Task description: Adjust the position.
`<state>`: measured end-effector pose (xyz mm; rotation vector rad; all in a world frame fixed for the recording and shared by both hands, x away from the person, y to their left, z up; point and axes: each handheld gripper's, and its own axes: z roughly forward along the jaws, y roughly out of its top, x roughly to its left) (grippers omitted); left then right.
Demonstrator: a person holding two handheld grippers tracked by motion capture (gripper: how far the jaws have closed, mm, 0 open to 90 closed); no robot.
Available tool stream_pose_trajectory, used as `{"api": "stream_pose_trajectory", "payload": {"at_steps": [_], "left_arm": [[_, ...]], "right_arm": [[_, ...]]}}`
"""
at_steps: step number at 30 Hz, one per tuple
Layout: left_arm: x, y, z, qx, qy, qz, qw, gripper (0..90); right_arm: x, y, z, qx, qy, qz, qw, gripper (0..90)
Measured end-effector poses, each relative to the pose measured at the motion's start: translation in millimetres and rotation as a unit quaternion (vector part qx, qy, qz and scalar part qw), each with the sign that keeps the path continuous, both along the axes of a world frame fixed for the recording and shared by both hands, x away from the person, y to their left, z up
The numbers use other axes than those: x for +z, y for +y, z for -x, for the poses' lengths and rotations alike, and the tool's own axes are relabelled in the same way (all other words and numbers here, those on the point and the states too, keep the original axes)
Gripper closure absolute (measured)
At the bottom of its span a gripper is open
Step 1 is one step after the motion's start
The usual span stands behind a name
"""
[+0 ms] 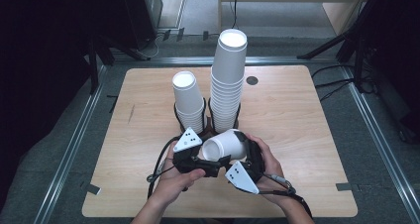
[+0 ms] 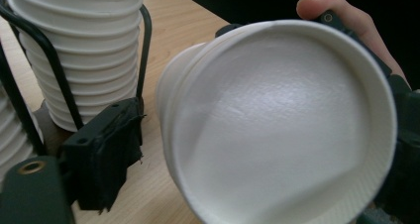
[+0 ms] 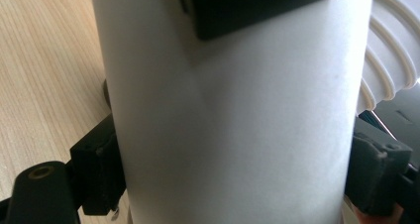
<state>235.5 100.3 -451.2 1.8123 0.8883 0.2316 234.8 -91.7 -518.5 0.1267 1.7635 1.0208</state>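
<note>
Two stacks of white cups stand on the table (image 1: 297, 135), toward its 12 o'clock side, each in a black wire holder (image 1: 205, 110). The tall stack (image 1: 229, 80) is the larger. The short stack (image 1: 188, 100) stands just beside it at its 9 o'clock.

One single cup (image 1: 225, 144) lies on its side in the air at 6 o'clock from the tall stack, close to the holders' feet. Its mouth points toward 8 o'clock in the high view, and its rim is a little dented on one side.

The right gripper (image 1: 242, 142) comes in from 4 o'clock and is clamped on the cup. In the right gripper view its jaws press the wall (image 3: 233, 135) from both sides.

The left gripper (image 1: 220, 160) reaches from 8 o'clock toward the cup's mouth. In the left gripper view the open mouth (image 2: 282, 130) faces the camera. One jaw stands just off the outer wall at 9 o'clock, not touching it, and the other jaw is hidden behind the cup. Its tongs read as apart, with no grip on the cup.

Both hands rest close together near the table's 6 o'clock edge.
</note>
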Motion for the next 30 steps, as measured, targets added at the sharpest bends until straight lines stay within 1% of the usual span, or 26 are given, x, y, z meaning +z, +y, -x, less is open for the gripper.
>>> {"api": "stream_pose_trajectory", "payload": {"at_steps": [1, 3, 7, 9, 15, 18, 22, 26, 28, 30], "left_arm": [[0.0, 0.0, 0.0, 0.000, 0.000, 0.000, 1.0000, 13.1], [0.9, 0.1, 0.8, 0.005, -0.003, -0.001, 1.0000, 13.4], [1.5, -1.0, 2.2, 0.006, -0.008, -0.006, 0.9999, 15.2], [1.8, -1.7, 2.9, 0.008, -0.010, -0.007, 0.9999, 18.2], [2.7, -4.1, 4.6, 0.011, -0.017, -0.021, 0.9996, 19.3], [2.0, -4.6, 4.3, 0.012, -0.015, -0.024, 0.9995, 19.7], [1.9, -5.3, 4.8, 0.012, -0.018, -0.030, 0.9993, 20.4], [1.2, -4.4, 4.0, 0.007, -0.016, -0.030, 0.9994, 21.3], [1.0, -3.6, 3.4, 0.004, -0.014, -0.028, 0.9995, 21.4], [0.8, -3.6, 3.2, 0.006, -0.012, -0.026, 0.9996, 21.3]], "right_arm": [[0.0, 0.0, 0.0, 0.000, 0.000, 0.000, 1.0000, 14.0], [-0.8, 0.1, 0.2, -0.002, 0.002, 0.001, 1.0000, 14.0], [-0.8, 0.5, 0.4, -0.001, 0.001, 0.002, 1.0000, 14.0], [-1.1, 0.5, 0.1, 0.000, 0.000, 0.003, 1.0000, 14.0], [-1.8, 0.6, -0.3, -0.003, -0.002, 0.006, 1.0000, 13.8], [-2.7, 1.3, -0.2, -0.007, -0.001, 0.009, 0.9999, 13.5], [-3.2, 1.7, -0.6, -0.008, -0.004, 0.012, 0.9999, 13.1], [-4.1, 2.1, 0.0, -0.012, -0.002, 0.015, 0.9998, 12.2], [-4.0, 2.2, -0.2, -0.011, -0.006, 0.019, 0.9997, 12.1], [-4.3, 2.4, 0.2, -0.011, -0.003, 0.018, 0.9998, 12.1]]}}
